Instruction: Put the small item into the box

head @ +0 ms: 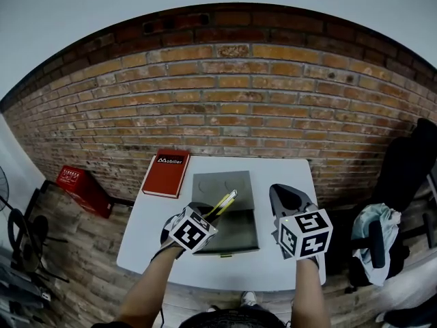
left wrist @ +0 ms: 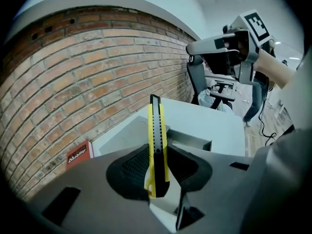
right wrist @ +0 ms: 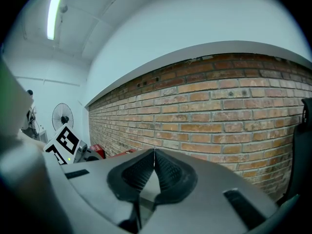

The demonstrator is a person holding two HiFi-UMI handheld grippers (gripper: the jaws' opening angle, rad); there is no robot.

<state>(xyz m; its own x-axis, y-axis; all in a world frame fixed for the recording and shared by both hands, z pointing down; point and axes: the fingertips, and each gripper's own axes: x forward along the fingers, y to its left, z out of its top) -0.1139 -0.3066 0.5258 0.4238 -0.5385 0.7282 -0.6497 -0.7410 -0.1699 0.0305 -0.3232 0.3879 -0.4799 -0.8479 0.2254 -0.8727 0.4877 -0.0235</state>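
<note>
Left gripper [left wrist: 158,182] is clamping the small item, a yellow-and-black utility knife [left wrist: 157,140], at its lower end. Its ribbed pads are pressing both flat sides, so the jaws are standing only as far apart as the knife body is thick. The knife is sticking out past the fingertips and pointing toward the brick wall [head: 225,101]. In the head view it is hanging over the open grey box [head: 239,236], near the seam between tray and raised lid. I cannot tell whether it is touching the box. Right gripper [right wrist: 154,155] is holding nothing, its pads meeting tip to tip, and it is hovering to the right of the box over the white table [head: 287,169]. A red book [head: 166,173] is lying at the table's far left corner, just beside the lid. A red crate [head: 82,186] is sitting on the floor to the left, and a dark chair [head: 403,169] is standing to the right.
</note>
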